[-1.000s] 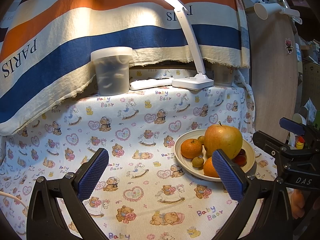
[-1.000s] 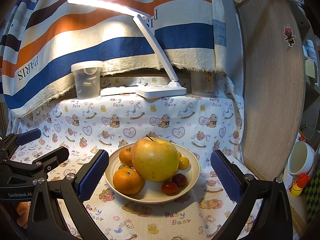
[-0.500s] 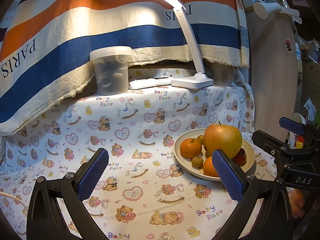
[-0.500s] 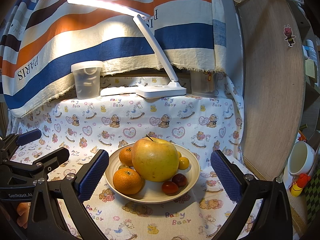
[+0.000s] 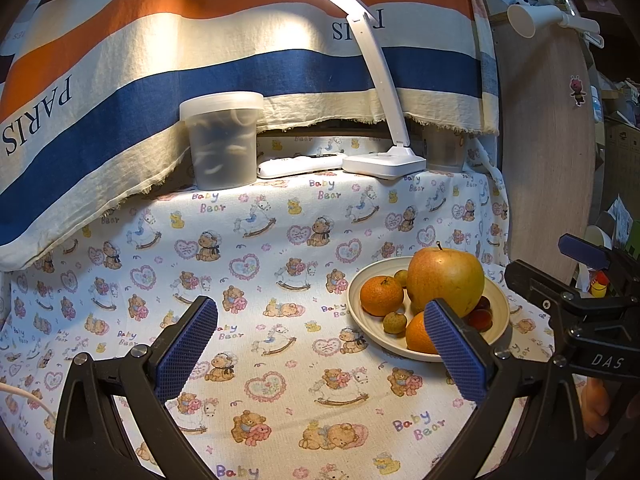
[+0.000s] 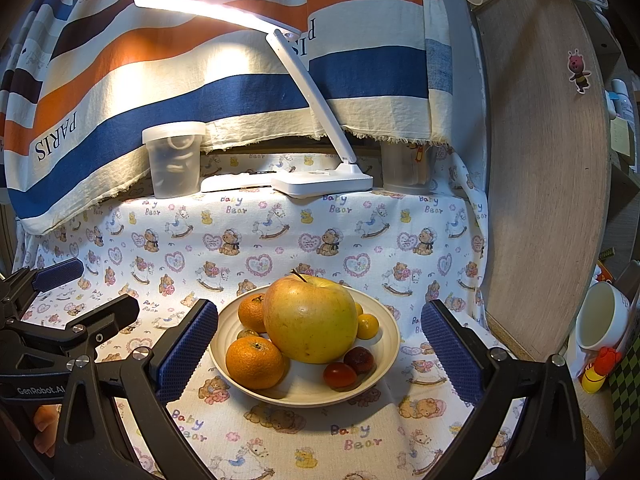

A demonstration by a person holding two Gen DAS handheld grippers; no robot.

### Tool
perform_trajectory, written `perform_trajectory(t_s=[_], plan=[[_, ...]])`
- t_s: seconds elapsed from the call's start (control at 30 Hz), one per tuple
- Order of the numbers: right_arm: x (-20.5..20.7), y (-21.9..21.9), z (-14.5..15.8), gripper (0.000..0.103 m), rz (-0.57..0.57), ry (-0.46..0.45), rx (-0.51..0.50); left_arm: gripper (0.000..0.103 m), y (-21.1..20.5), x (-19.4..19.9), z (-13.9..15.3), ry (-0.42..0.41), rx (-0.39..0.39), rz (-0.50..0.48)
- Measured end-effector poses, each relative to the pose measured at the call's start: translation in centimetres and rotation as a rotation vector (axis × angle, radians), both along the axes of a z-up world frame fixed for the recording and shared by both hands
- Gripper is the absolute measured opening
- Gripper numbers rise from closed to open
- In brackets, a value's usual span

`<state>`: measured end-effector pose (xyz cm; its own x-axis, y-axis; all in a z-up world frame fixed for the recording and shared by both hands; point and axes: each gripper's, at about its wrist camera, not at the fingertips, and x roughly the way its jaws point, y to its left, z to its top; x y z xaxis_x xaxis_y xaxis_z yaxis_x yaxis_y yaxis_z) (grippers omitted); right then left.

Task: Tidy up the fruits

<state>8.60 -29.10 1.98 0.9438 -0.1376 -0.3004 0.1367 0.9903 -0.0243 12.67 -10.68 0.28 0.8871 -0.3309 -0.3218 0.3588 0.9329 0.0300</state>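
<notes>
Left gripper [image 5: 320,352]: held wide apart, nothing between the blue pads; seen over bare cloth in the lower centre of the left wrist view.
Right gripper [image 6: 320,354]: spread wide, empty; the plate is framed between its fingers in the lower centre of the right wrist view (no contact is seen).
Plate [image 6: 386,376]: cream, set on the printed cloth [image 6: 280,236]; located at centre right of the left wrist view.
Apple [image 6: 310,320]: large, yellow-green, stem up, placed mid-plate.
Oranges: one [image 6: 255,362] at the plate's near left, one [image 6: 251,312] behind it, both touching the apple.
Small fruits: two dark red ones [image 6: 340,374] at the near right; a yellow one [image 6: 367,326] beside the apple.
Desk lamp [image 6: 320,180]: lit, standing at the cloth's far edge.
Plastic container [image 6: 174,160]: lidded, left of the lamp base.
</notes>
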Motion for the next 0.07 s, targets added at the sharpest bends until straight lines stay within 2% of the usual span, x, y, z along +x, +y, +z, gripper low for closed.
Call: perform_trajectory(t_s=[0.07], plan=[[0.0, -0.01, 0.01, 0.102, 0.0, 0.001, 0.0, 0.103, 0.0, 0.0, 0.01, 0.0, 0.0, 0.0]])
